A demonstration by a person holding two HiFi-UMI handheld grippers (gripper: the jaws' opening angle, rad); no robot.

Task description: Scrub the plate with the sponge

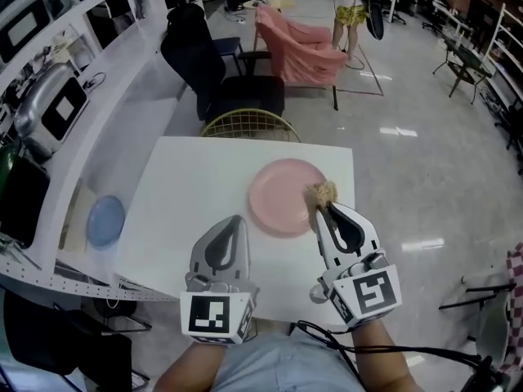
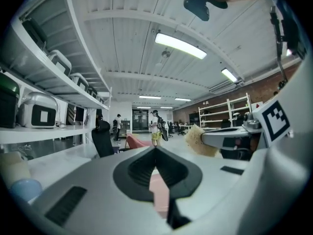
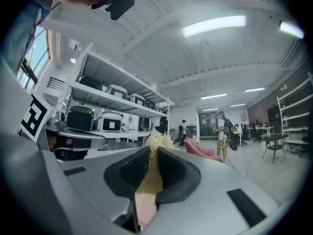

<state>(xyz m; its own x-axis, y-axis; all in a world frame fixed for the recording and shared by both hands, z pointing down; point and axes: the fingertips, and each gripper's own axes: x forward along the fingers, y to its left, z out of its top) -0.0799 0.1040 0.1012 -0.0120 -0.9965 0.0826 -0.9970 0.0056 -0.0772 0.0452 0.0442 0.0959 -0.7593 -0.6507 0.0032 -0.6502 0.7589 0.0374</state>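
Pinches the fibrous tan sponge (image 1: 322, 192) in the right gripper (image 1: 320, 207), at the right rim of the pink plate (image 1: 278, 198) on the white table (image 1: 188, 178). Holds the left gripper (image 1: 238, 220) pressed together on nothing, near the plate's lower left.

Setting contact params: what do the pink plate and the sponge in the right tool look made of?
The plate: probably plastic or melamine, matte pink, even colour, no sharp glare; glazed ceramic not ruled out. The sponge, clamped in the right tool: coarse straw-coloured fibres, frayed and tangled, more loofah or fibre scourer than foam.
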